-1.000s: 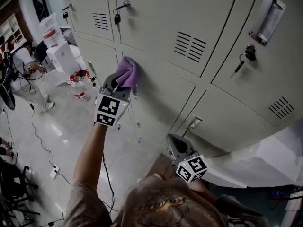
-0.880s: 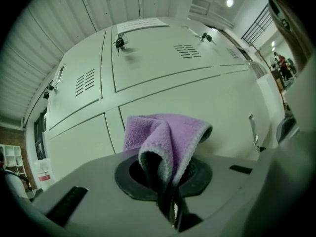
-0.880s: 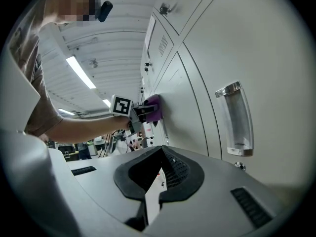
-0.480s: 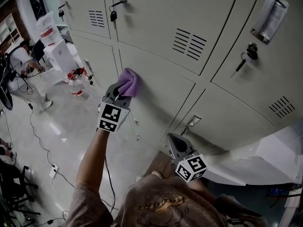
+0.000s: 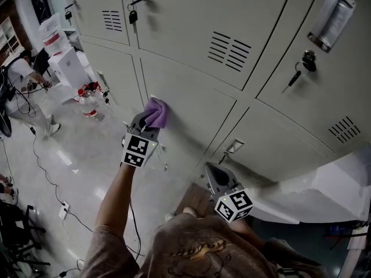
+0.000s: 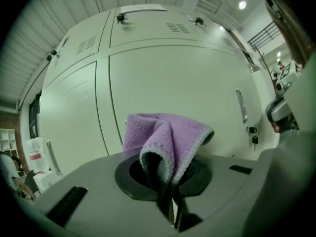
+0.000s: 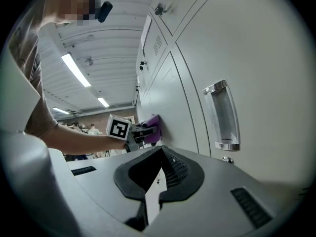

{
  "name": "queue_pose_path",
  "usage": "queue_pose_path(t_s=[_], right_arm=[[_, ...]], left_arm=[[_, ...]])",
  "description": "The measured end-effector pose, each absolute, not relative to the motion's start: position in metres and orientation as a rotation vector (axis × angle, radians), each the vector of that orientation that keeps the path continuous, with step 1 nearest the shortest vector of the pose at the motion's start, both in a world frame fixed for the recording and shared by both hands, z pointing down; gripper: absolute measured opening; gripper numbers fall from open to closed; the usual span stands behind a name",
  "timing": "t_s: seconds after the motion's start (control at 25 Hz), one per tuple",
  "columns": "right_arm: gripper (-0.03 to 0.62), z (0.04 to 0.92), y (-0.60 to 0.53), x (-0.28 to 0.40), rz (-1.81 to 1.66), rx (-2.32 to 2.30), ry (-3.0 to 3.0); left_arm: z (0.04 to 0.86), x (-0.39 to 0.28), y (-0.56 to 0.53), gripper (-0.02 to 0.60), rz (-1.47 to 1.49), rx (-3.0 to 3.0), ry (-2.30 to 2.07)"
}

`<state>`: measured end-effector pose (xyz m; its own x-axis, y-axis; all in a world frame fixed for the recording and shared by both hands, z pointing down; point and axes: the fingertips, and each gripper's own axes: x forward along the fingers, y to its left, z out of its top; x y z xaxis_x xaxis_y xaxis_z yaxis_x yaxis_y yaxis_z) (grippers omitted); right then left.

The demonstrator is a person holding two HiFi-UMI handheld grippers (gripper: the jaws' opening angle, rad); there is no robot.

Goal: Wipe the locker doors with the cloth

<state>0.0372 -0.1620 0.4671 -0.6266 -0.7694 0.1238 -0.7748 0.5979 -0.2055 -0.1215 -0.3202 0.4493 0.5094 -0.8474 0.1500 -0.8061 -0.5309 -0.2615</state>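
A purple cloth point(image 5: 156, 112) is pressed against a grey lower locker door point(image 5: 191, 106), close to that door's left edge. My left gripper point(image 5: 148, 119) is shut on the cloth, arm reaching up from below. In the left gripper view the cloth point(image 6: 165, 139) bunches out over the jaws and hides the fingertips, with the door point(image 6: 177, 78) right behind it. My right gripper point(image 5: 213, 171) hangs low by the lockers' bottom row, shut, nothing in it. The right gripper view shows its jaws point(image 7: 158, 174) together, and the left gripper with the cloth point(image 7: 152, 126) farther along the lockers.
Keys hang from the locks point(image 5: 133, 16) point(image 5: 306, 59). Doors carry vents point(image 5: 227, 50) and recessed handles point(image 5: 333, 15) point(image 7: 223, 115). On the floor to the left are a water bottle point(image 5: 87, 105), white boxes point(image 5: 68, 62) and cables point(image 5: 43, 167). A person point(image 5: 17, 77) stands far left.
My left gripper has slid the cloth down the door, away from its upper left corner. The right gripper has stayed where it was.
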Motion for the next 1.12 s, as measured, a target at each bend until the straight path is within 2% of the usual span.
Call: queue_pose_path(t_s=[0.4, 1.12], right_arm=[[-0.003, 0.473, -0.162, 0.046, 0.390, 1.379, -2.747], [-0.003, 0.479, -0.157, 0.059, 0.403, 1.410, -2.694]], left_arm=[[0.499, -0.121, -0.321, 0.040, -0.374, -2.655, 1.482], [0.608, -0.129, -0.320, 0.040, -0.614, -2.783, 1.618]])
